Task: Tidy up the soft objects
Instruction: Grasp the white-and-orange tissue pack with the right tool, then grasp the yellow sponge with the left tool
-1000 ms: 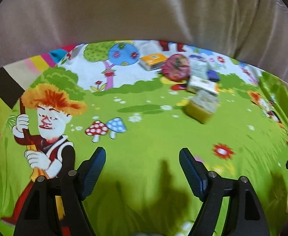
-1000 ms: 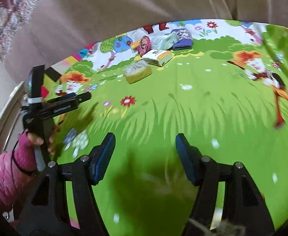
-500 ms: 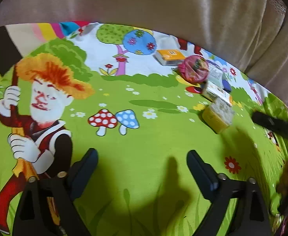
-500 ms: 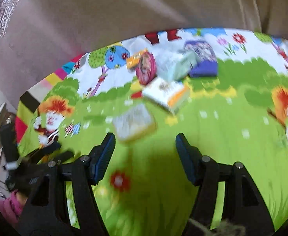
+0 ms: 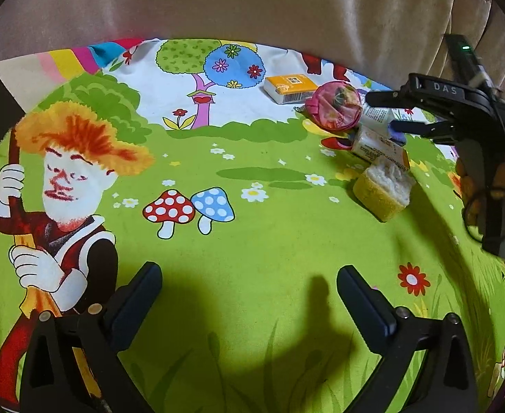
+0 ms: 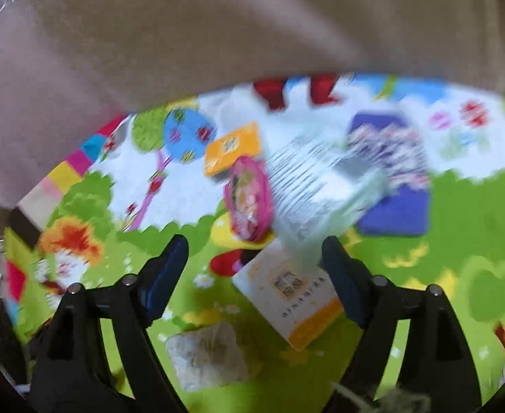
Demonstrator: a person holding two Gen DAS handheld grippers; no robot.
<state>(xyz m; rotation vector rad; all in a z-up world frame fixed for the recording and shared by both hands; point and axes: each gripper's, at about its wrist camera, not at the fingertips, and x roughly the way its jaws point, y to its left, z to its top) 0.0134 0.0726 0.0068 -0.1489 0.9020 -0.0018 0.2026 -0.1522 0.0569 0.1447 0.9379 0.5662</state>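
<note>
Right wrist view: the right gripper (image 6: 252, 265) is spread wide with nothing between its fingers; the picture is blurred.
Target, as a guess: the white and orange packet (image 6: 288, 297) lies on the cartoon sheet (image 6: 459, 275) in the gap between the fingertips, slightly toward the right-hand finger.
Long axis: the packet runs aslant to the fingers, from upper left down to lower right, so a square grip likely needs a twist.
Neighbours: a clear-wrapped pack (image 6: 325, 189) and a pink round pouch (image 6: 249, 203) lie just beyond it; a yellow sponge (image 6: 207, 358) sits nearer the camera.
Nearer arm: the right, clearly.
Left wrist view: the left gripper (image 5: 249, 296) is also spread and empty, over bare sheet, well apart from the pile (image 5: 356, 130).
</note>
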